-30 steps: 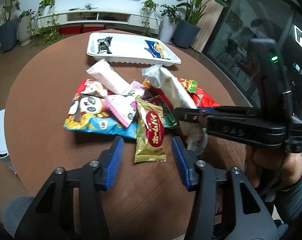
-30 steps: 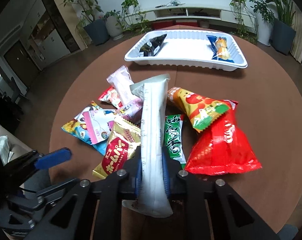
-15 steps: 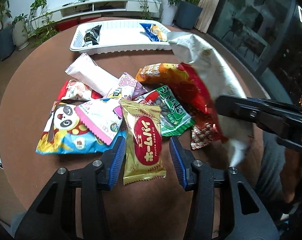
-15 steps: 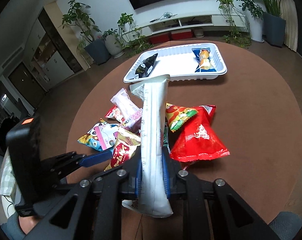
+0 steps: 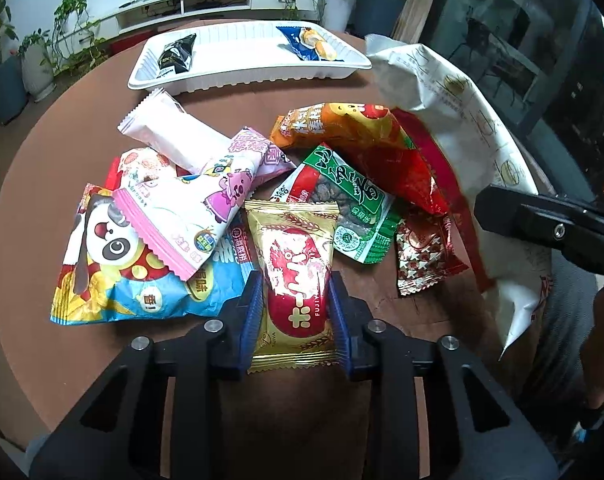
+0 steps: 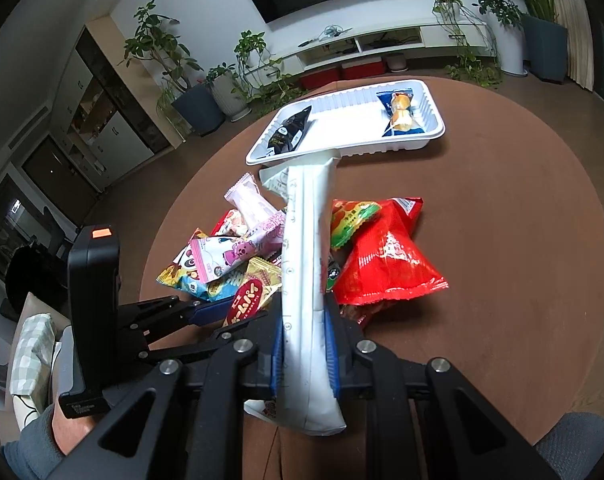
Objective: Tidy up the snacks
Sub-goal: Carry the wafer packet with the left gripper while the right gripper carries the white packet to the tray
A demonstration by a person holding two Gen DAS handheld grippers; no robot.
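Evidently two pickups are being run side by side. A long white packet (image 6: 308, 280) is pinched between the pressed-together blue pads of the right gripper (image 6: 304, 344) and is carried lifted off the round brown table (image 6: 502, 240), its far end pointing toward the white tray (image 6: 432, 130) near the far edge. It is probably held this way so that it can be carried over the pile and laid in the tray's bare middle. A black packet (image 6: 288, 132) already lies at the tray's left end and a blue packet (image 6: 400, 114) at its right end, so sorting is judged to be barely begun.

The left gripper (image 5: 294, 312) is set down at the near edge of the pile, its blue pads (image 5: 251, 312) standing on either side of a gold packet (image 5: 296, 276). The pads appear to touch the packet's sides, but whether it is firmly clamped cannot be told. This packet was likely chosen because it lies on top and nearest, clear of the others.

On the gold packet a red oval with white Japanese lettering and the word "FUJIYA" can be read. Chinese characters are printed on a green packet (image 5: 342, 208), an orange packet (image 5: 342, 128) and a panda bag (image 5: 114, 256), though they are too small to be transcribed. A pink pig is pictured on a pink packet (image 5: 190, 208).
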